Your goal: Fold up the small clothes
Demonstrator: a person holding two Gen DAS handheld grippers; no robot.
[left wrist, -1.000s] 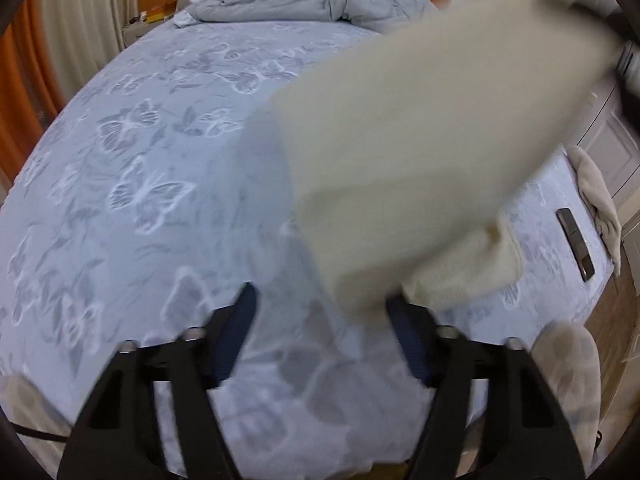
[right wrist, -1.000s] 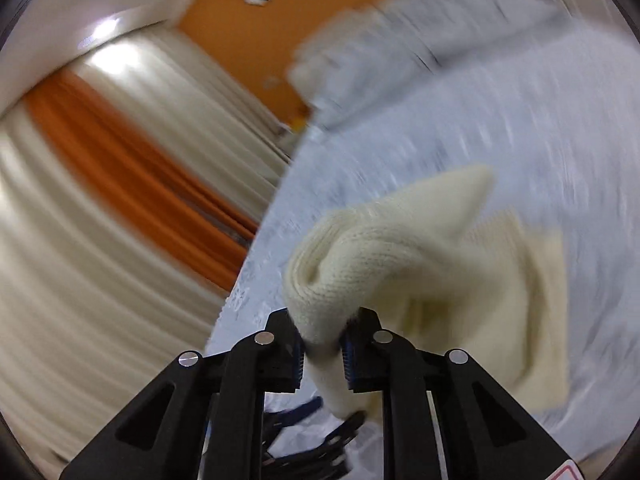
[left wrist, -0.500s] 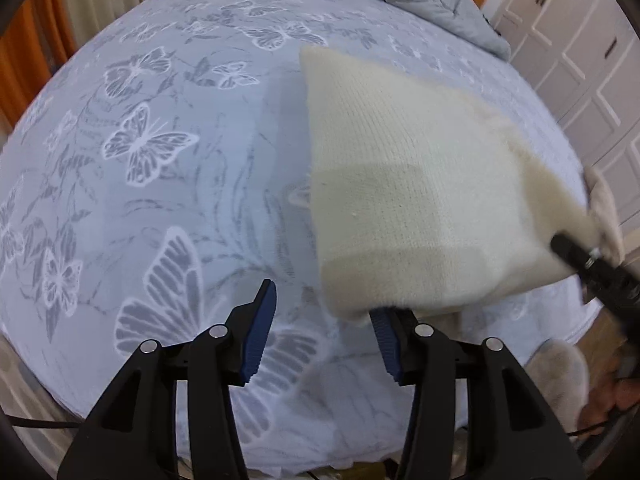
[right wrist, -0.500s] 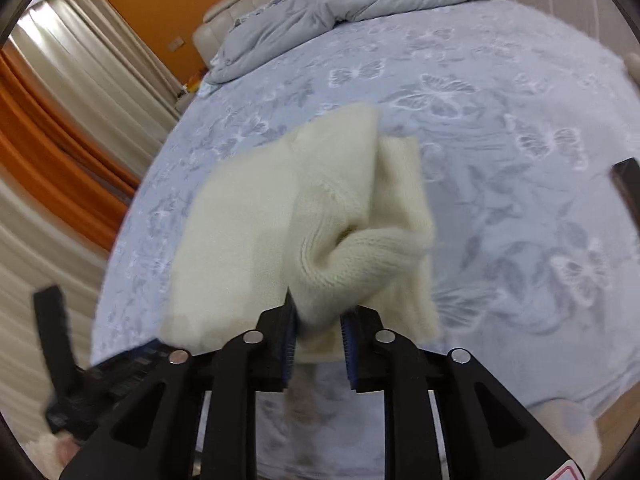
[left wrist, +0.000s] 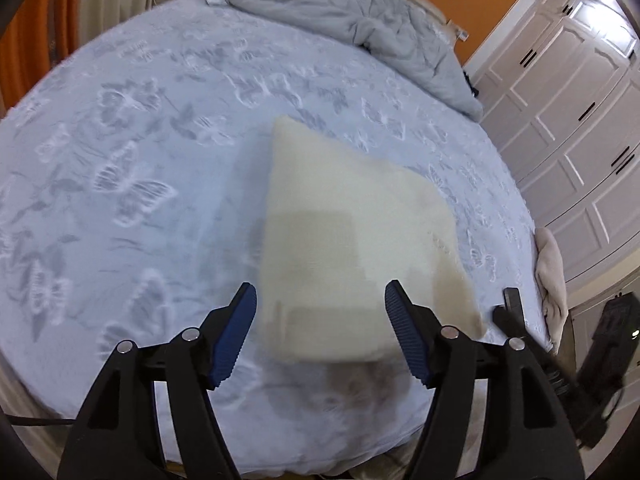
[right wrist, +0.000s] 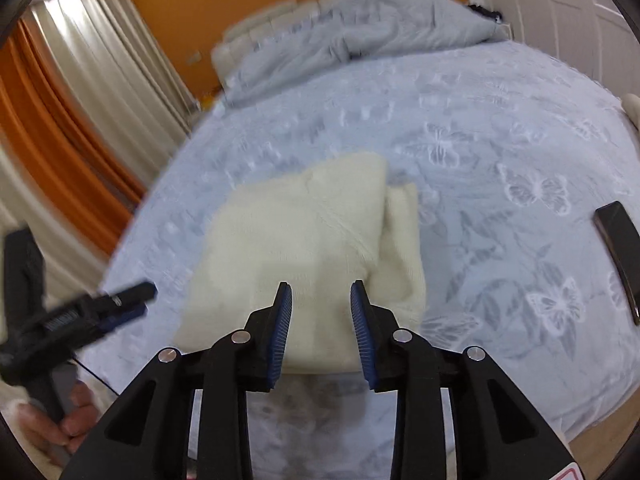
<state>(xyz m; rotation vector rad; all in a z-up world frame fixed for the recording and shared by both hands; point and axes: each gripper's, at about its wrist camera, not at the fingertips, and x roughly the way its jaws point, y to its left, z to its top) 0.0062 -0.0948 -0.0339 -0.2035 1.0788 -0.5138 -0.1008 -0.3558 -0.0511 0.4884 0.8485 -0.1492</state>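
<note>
A cream knitted garment (left wrist: 352, 240) lies folded flat on the butterfly-print bedspread (left wrist: 120, 160). In the right wrist view the garment (right wrist: 304, 240) shows a second layer sticking out along its right side. My left gripper (left wrist: 320, 292) hovers over the garment's near edge. Its jaws are opening, and its pads touch nothing. My right gripper (right wrist: 321, 286) is open above the garment's near right corner, with a clear gap between its pads and no cloth in them. The left gripper (right wrist: 112, 308) also shows at the left of the right wrist view, held by a hand (right wrist: 60, 432).
A rumpled grey duvet (left wrist: 360, 20) lies at the head of the bed. A dark phone (right wrist: 618, 248) rests on the bedspread right of the garment. A beige cloth (left wrist: 552, 276) hangs at the bed's right edge, with white wardrobe doors (left wrist: 580, 120) behind. Curtains (right wrist: 60, 120) hang at the left.
The right gripper brought the garment down onto the bed and let go of the bunched knit it held. The left jaws widened and drew back from the garment's edge.
</note>
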